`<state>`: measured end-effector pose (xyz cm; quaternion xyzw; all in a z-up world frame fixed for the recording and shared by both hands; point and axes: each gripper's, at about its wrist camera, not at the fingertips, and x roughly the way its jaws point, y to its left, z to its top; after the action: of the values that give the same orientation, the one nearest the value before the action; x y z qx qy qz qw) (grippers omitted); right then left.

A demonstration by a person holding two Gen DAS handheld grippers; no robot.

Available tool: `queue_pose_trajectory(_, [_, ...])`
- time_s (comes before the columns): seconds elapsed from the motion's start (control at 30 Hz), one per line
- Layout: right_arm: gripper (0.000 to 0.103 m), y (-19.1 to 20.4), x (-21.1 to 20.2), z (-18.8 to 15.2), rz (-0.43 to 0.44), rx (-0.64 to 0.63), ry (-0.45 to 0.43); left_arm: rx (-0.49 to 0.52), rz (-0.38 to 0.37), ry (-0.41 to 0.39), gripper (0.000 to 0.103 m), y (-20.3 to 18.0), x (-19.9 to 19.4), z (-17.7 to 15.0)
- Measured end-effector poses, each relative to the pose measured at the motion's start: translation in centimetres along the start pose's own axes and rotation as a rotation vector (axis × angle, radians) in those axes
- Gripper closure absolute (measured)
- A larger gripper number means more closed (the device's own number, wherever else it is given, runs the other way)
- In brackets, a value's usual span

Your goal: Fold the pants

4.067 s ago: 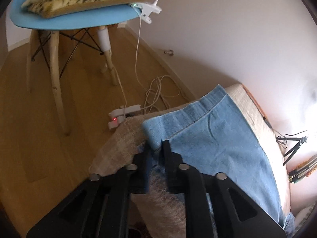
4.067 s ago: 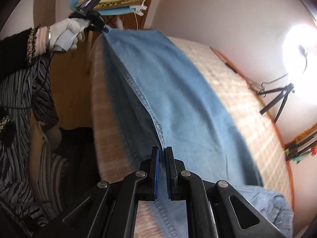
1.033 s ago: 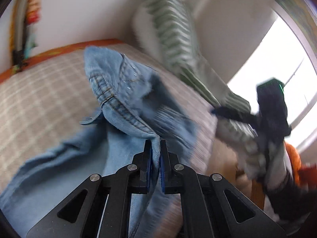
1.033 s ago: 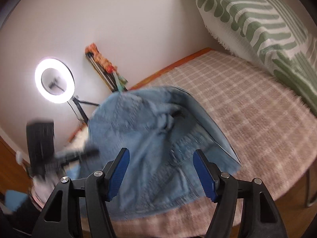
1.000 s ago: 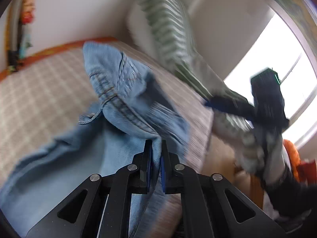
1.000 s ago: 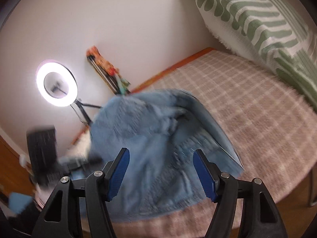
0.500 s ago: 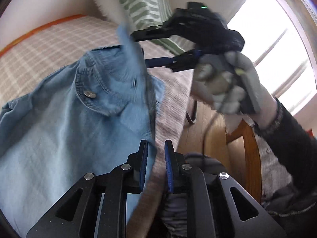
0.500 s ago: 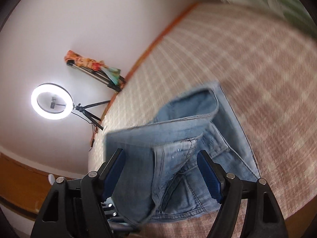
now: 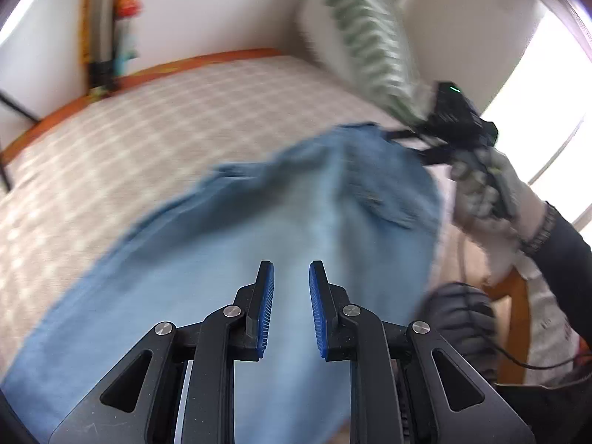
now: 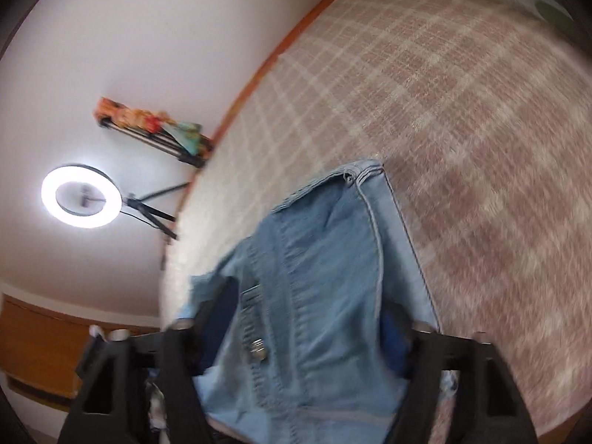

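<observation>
The light blue denim pants [image 9: 259,244] lie on the checked bed cover [image 9: 155,118], blurred by motion. My left gripper [image 9: 291,288] hovers over the denim with its blue-padded jaws apart and nothing between them. My right gripper [image 10: 303,318] is wide open just above the waistband end of the pants [image 10: 318,277], whose metal button [image 10: 259,347] shows. In the left wrist view the right gripper [image 9: 436,144] sits at the far edge of the pants; its grip there is too blurred to judge.
A green-striped pillow [image 9: 366,48] stands at the head of the bed. A lit ring light on a tripod [image 10: 80,195] and a colourful bundle [image 10: 148,118] stand by the wall. The bed's orange edge [image 9: 207,60] runs along the wall.
My left gripper has opened and let go of the denim. The pants have dropped flatter onto the bed. My right gripper has moved down close over the waistband.
</observation>
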<state>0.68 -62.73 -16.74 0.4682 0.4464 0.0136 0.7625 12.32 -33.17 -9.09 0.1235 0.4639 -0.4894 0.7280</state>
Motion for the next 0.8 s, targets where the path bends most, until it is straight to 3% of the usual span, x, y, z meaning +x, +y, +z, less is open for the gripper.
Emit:
queue_pose_trajectory(0.03, [0.059,0.2,0.7,0.2,-0.031,-0.017,0.01,-0.013,0.028,0.0,0.085,1.1,0.1,0.2])
queue_pose_trajectory(0.07, [0.06,0.6,1.1,0.3,-0.061,-0.035,0.015,-0.026,0.035,0.001,0.085,1.7,0.3,0.2])
queue_pose_trajectory(0.13, [0.081,1.6,1.7,0.3,-0.128,-0.089,0.008,-0.057,0.033,0.014,0.085,3.0,0.9,0.6])
queue_pose_trajectory(0.23, [0.102,3.8,1.8,0.3,-0.199,-0.186,-0.013,-0.047,0.014,0.038,0.085,3.0,2.9,1.1])
queue_pose_trajectory(0.3, [0.103,5.8,0.8,0.6,-0.194,-0.27,-0.06,-0.034,0.011,0.046,0.085,2.6,4.3,2.0])
queue_pose_trajectory(0.4, [0.103,9.6,-1.2,1.3,-0.246,-0.449,-0.155,0.002,0.114,0.019,0.085,2.6,6.1,3.7])
queue_pose_trajectory(0.47, [0.103,9.5,-1.2,1.9,-0.273,-0.471,-0.143,0.002,0.161,0.019,0.085,3.1,7.3,4.7])
queue_pose_trajectory(0.57, [0.103,7.3,0.3,1.9,-0.339,-0.464,-0.067,-0.032,0.168,0.005,0.084,4.1,7.6,5.6])
queue_pose_trajectory(0.63, [0.098,5.4,1.3,1.5,-0.344,-0.438,-0.001,-0.039,0.16,-0.004,0.065,4.3,7.3,5.8])
queue_pose_trajectory(0.67, [0.098,4.6,1.4,1.4,-0.329,-0.417,0.021,-0.029,0.162,-0.009,0.047,4.2,7.3,5.9])
queue_pose_trajectory(0.7, [0.094,3.7,1.5,1.3,-0.314,-0.392,0.034,-0.017,0.167,-0.013,0.041,4.0,7.3,6.1])
queue_pose_trajectory(0.73, [0.075,2.7,1.4,1.4,-0.306,-0.361,0.041,-0.005,0.166,-0.004,0.041,3.9,7.6,6.3])
queue_pose_trajectory(0.8, [0.061,1.5,1.0,1.6,-0.264,-0.315,0.045,0.022,0.193,0.018,0.041,3.6,8.8,6.8])
